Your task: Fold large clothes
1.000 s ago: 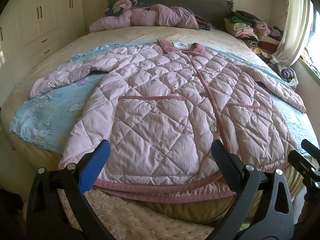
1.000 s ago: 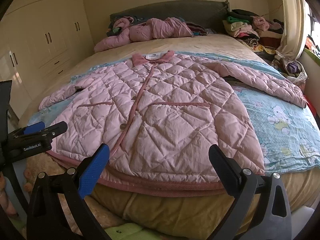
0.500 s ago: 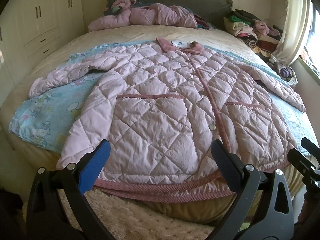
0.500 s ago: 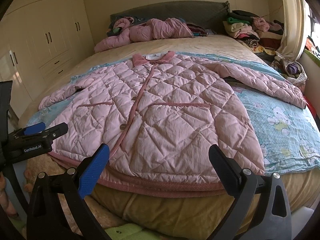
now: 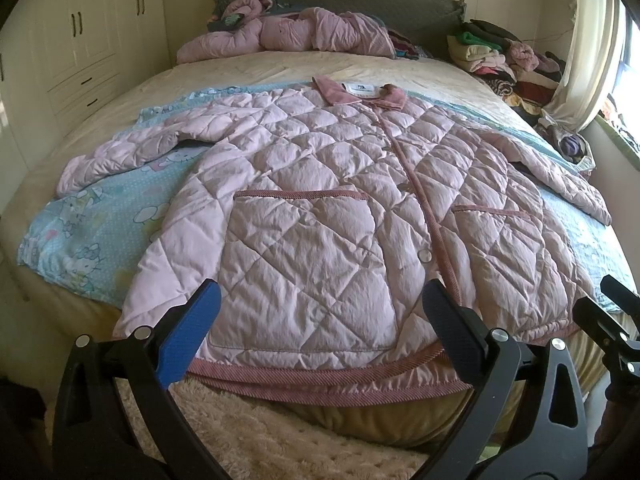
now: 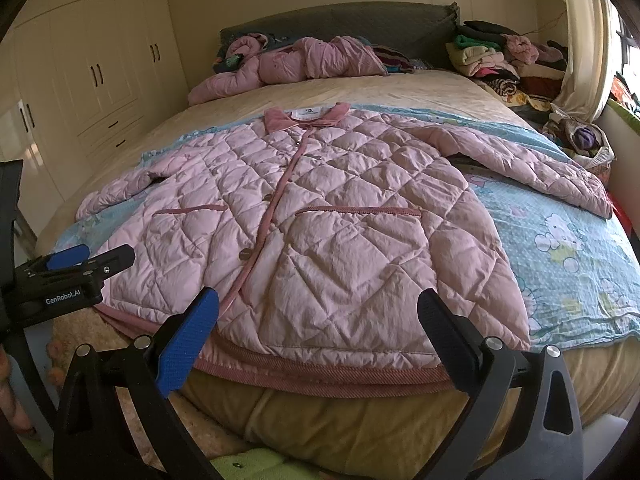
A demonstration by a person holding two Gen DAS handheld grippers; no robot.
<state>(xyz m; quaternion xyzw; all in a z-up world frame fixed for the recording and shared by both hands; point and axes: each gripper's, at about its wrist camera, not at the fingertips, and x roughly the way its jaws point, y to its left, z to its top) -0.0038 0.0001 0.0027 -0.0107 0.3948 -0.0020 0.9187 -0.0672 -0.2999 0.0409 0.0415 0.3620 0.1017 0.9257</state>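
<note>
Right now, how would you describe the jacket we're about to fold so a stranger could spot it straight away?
Start at the big bed with the grey headboard. On it lies a blue cartoon-print sheet, and spread flat over that, front up with sleeves out, is the quilted pink jacket. Unlike the crumpled pink coat by the headboard, it has a darker pink collar, trim and pocket edges.

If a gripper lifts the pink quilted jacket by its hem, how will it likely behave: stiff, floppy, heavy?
The pink quilted jacket will probably flop and drape: its sleeve lies limp and creased. Its puffy quilting suggests it is light for its bulk, though that is a guess. The hem already hangs over the bed edge, so a pull may slide the jacket off.
</note>
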